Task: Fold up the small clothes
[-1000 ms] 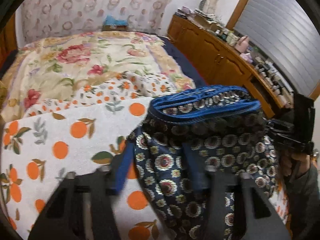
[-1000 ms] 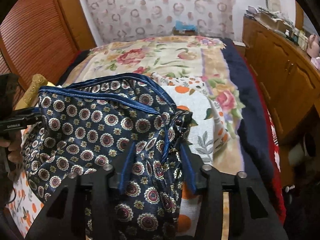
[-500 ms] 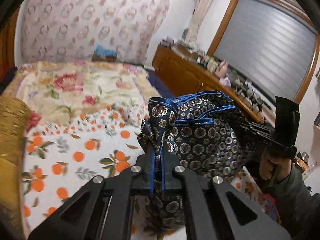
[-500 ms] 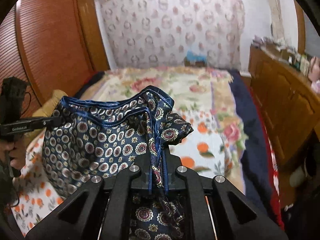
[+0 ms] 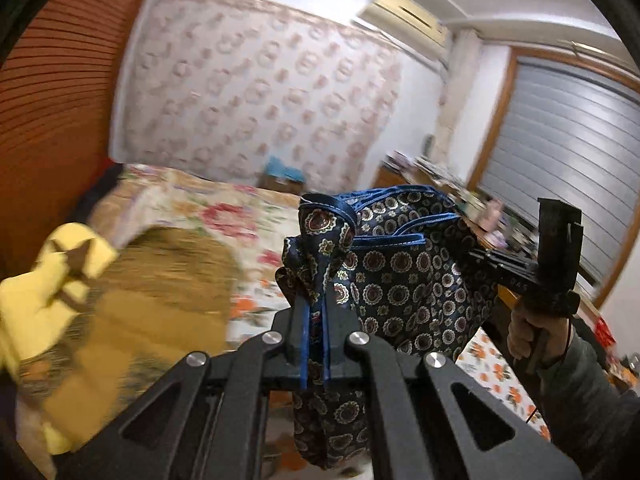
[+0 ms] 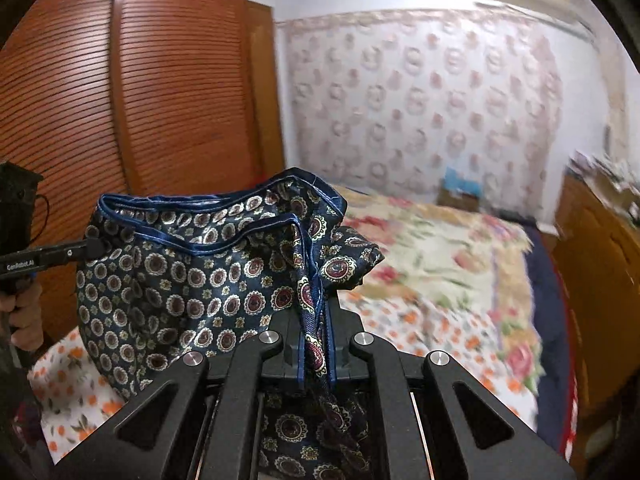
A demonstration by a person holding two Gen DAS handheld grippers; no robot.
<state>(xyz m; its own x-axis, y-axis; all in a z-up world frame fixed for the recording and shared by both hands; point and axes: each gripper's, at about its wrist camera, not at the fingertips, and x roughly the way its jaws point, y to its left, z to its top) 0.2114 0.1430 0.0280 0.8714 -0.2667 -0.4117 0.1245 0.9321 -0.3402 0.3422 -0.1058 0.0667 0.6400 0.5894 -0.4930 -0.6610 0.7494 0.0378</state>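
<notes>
The garment is a small navy cloth with round medallion print and blue trim (image 5: 404, 280), hanging in the air between both grippers; it also shows in the right wrist view (image 6: 192, 280). My left gripper (image 5: 315, 320) is shut on one upper corner of it. My right gripper (image 6: 316, 320) is shut on the other upper corner. In the left wrist view the right gripper (image 5: 480, 258) shows at the cloth's far edge. In the right wrist view the left gripper (image 6: 90, 248) shows at the far edge. The cloth hangs above the bed, its lower part hidden behind the fingers.
The bed has an orange-print sheet (image 6: 420, 332) and a floral quilt (image 6: 440, 248). A yellow cushion (image 5: 40, 292) and an ochre pillow (image 5: 152, 300) lie left. A wooden wardrobe (image 6: 140, 100) stands left, a wooden dresser (image 6: 600, 280) right.
Both grippers shut on the cloth's corners a second ago and have since lifted it well up off the bed. The cameras now tilt up toward the wall.
</notes>
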